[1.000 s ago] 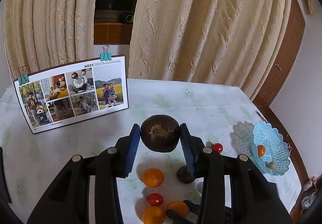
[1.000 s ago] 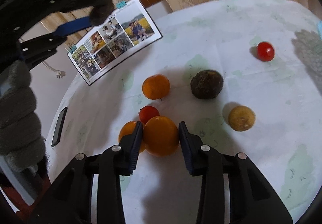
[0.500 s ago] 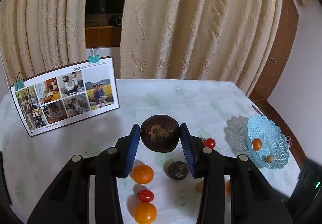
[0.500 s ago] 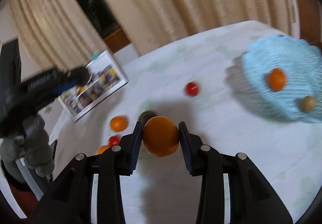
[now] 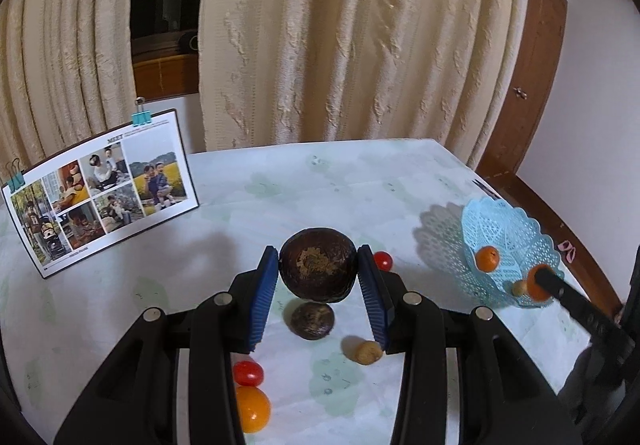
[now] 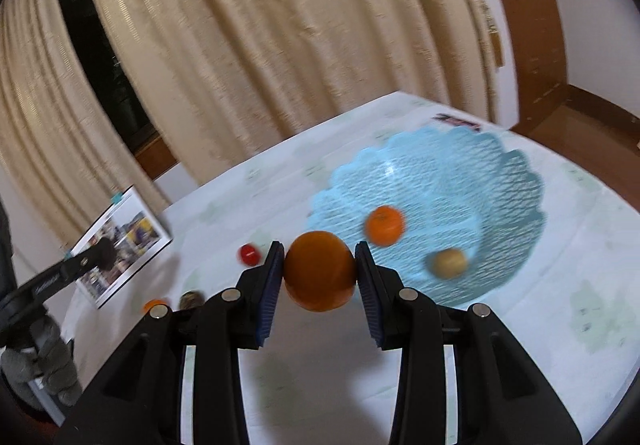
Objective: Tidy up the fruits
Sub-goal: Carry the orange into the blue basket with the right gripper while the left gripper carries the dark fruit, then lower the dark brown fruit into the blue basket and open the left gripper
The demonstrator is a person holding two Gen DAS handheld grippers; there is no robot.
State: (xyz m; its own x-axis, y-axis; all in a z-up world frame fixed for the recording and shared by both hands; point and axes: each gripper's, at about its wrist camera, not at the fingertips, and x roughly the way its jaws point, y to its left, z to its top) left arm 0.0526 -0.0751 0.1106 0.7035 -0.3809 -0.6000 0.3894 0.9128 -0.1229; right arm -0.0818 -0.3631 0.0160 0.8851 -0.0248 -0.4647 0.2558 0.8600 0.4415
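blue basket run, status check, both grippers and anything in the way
Left gripper shut on dark fruit, above table. Right gripper shut on orange, at blue basket rim. Basket path open.

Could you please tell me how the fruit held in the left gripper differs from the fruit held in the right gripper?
The dark brown fruit has a rough tan patch; the orange is plain bright orange. The left gripper holds the brown fruit above the loose fruit, while the right gripper holds the orange by the blue basket. Both are round and clamped.

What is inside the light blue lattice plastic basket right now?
The light blue lattice basket holds a small orange fruit and a small tan round fruit. Its near wall is hidden behind the right gripper and its orange.
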